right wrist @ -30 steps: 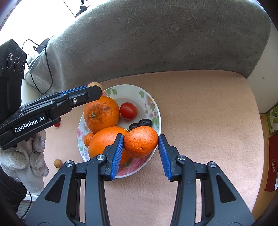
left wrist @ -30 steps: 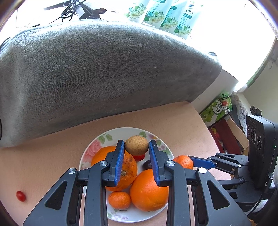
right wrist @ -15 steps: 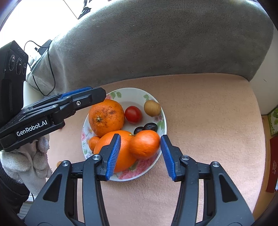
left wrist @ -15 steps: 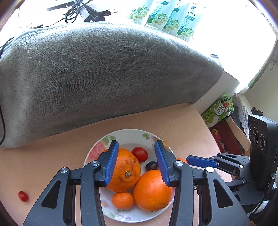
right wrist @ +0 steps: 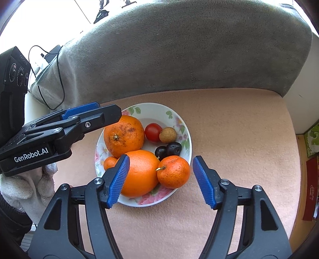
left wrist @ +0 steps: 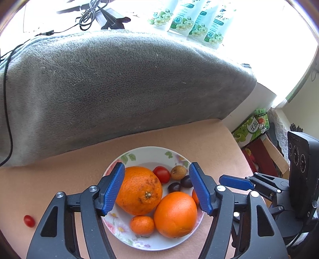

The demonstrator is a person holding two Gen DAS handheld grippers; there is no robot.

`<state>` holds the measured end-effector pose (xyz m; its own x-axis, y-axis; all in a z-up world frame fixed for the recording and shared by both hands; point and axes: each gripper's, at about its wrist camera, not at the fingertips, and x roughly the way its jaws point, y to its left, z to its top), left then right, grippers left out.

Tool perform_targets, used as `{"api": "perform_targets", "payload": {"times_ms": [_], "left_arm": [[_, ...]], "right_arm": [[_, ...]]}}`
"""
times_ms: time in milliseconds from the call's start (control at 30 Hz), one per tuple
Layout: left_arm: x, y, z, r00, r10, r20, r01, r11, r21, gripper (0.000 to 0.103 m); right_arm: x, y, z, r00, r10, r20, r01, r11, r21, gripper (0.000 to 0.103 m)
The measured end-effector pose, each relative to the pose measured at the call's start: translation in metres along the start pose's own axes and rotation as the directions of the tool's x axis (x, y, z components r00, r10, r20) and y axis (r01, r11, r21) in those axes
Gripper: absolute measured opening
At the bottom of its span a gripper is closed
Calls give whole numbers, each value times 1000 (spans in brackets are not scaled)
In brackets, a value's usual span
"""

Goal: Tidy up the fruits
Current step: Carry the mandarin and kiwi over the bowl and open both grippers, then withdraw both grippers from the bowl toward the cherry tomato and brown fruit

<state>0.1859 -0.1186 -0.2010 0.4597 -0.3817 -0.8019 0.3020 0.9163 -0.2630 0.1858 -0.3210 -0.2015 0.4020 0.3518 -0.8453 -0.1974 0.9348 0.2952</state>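
Observation:
A floral white plate (left wrist: 147, 154) (right wrist: 151, 108) on the pink mat holds two large oranges (left wrist: 139, 189) (right wrist: 139, 171), a mandarin (right wrist: 173, 171), a tiny mandarin (left wrist: 142, 224), a red tomato (left wrist: 161, 173), a brown longan (left wrist: 178, 172) (right wrist: 167, 135) and two dark grapes (left wrist: 180, 184). My left gripper (left wrist: 156, 188) is open and empty above the plate. My right gripper (right wrist: 160, 180) is open and empty, its jaws on either side of the mandarin without touching it. A cherry tomato (left wrist: 29, 221) lies on the mat left of the plate.
A grey blanket-covered backrest (left wrist: 119, 83) rises behind the mat. Green and white packs (left wrist: 189, 18) and cables (left wrist: 89, 16) lie on the sill behind. Boxes (left wrist: 251, 127) stand past the mat's right edge. A gloved hand (right wrist: 26, 189) holds the left gripper.
My left gripper let the brown longan drop onto the plate and opened wide. My right gripper released the mandarin on the plate's rim, opened and drew back slightly.

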Motion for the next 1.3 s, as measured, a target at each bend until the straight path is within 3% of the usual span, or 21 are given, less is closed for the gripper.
{"api": "perform_targets", "payload": {"times_ms": [700,1033,1300], "left_arm": [[-34,31,-16,999,51,6,-50,998,-47,72],[-59,63,-32,997,81,3,-80,994,-78,72],[-81,100,-46,993,116,16,-113,986,-125,72]], "right_arm": [[-26,31,-11,999,7,39,-6,1000,-10,74],[-24,69,-24,997,52,49,-51,998,-34,74],[-8,116,-36,994,107,12,-105,988,-110,74]]}}
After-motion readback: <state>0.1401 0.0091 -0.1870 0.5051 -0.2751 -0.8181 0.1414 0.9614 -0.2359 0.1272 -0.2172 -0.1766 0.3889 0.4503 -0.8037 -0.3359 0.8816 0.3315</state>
